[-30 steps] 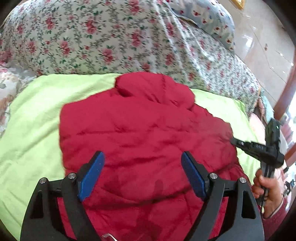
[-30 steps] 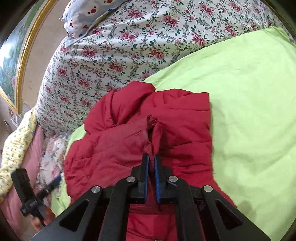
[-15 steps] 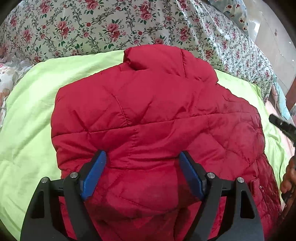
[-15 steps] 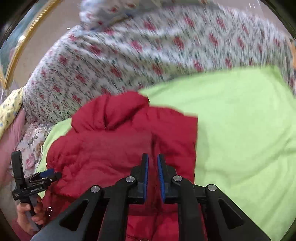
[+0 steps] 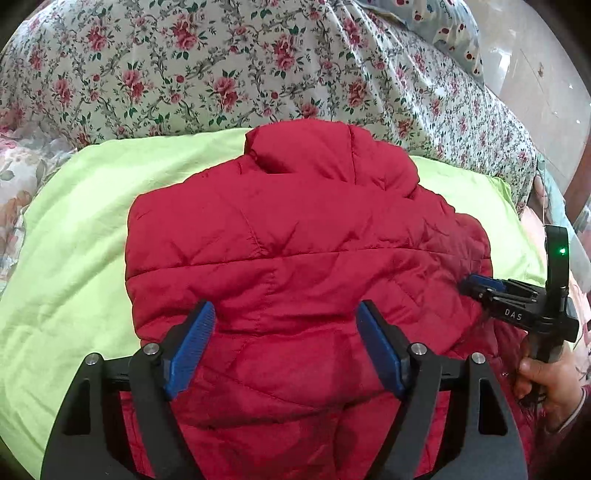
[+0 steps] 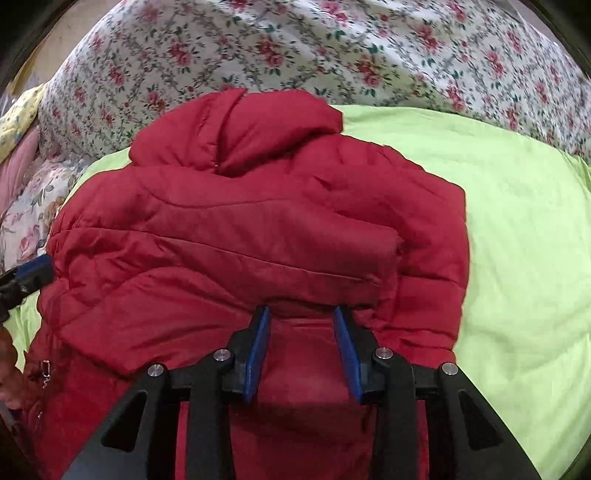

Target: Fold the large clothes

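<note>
A puffy red quilted jacket [image 5: 306,258] is lying in a bundled heap on a lime-green sheet [image 5: 74,240] spread over the bed, with its hood end [image 5: 325,158] pointing toward a rose-patterned floral quilt [image 5: 221,66] that is rising behind it. In the right wrist view a padded fold of the jacket [image 6: 240,229] is lying crosswise over the body, and a small metal zipper pull [image 6: 45,367] is showing at the lower left edge.

The left tool [image 5: 286,347] is hovering over the near part of the jacket with its blue-padded fingers [image 5: 190,343] standing wide apart, gripping nothing. The right tool [image 6: 301,347] is standing partly open, its fingers [image 6: 256,350] spread on either side of a strip of red fabric just below the overhanging fold; whether the pads are touching the cloth cannot be told.

In the left wrist view the right tool [image 5: 480,286] is appearing at the jacket's right edge, its blue tip against the fabric, held by the person's right hand [image 5: 550,384]. A pale blue pillow with red spots [image 5: 443,26] is lying at the far corner of the bed.
</note>
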`<state>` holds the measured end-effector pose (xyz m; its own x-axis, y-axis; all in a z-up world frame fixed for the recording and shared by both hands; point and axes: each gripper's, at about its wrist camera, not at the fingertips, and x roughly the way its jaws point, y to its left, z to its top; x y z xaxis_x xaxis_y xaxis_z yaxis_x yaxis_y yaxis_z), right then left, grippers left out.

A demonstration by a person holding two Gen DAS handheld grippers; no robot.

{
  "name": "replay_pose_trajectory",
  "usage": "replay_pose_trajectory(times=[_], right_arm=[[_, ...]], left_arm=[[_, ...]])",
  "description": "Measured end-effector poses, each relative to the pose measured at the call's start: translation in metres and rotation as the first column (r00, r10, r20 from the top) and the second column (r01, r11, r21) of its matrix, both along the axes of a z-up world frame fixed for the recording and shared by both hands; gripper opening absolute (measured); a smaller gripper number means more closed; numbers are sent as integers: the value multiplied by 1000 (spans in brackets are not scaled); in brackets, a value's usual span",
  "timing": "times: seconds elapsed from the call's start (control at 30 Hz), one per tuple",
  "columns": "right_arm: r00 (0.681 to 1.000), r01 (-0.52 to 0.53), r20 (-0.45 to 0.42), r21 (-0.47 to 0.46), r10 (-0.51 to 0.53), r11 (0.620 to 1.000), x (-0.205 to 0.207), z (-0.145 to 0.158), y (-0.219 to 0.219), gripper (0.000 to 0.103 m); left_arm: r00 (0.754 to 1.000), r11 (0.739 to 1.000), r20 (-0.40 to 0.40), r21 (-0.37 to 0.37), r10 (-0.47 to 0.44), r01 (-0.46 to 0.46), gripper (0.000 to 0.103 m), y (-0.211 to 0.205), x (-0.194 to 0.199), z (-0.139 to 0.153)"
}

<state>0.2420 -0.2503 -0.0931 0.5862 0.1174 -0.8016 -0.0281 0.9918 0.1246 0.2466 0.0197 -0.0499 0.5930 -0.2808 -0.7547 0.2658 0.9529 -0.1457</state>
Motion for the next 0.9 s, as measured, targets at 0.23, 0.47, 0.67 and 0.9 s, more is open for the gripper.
replay_pose_trajectory(times=[0.23, 0.47, 0.67, 0.9], right_arm=[[1000, -2, -13, -10, 1, 1000, 0, -2, 2, 35], [1000, 12, -16, 28, -12, 1000, 0, 1, -3, 36], [1000, 3, -16, 13, -3, 1000, -4, -1, -5, 34], [999, 4, -37, 40, -2, 999, 0, -8, -8, 35]], left_arm=[[998, 996, -64, 85, 20, -15, 80, -7, 12, -34], [996, 996, -81, 87, 35, -28, 80, -8, 15, -40], [996, 995, -79, 96, 38, -30, 80, -11, 15, -41], [995, 996, -94, 81, 38, -31, 79, -5, 11, -32]])
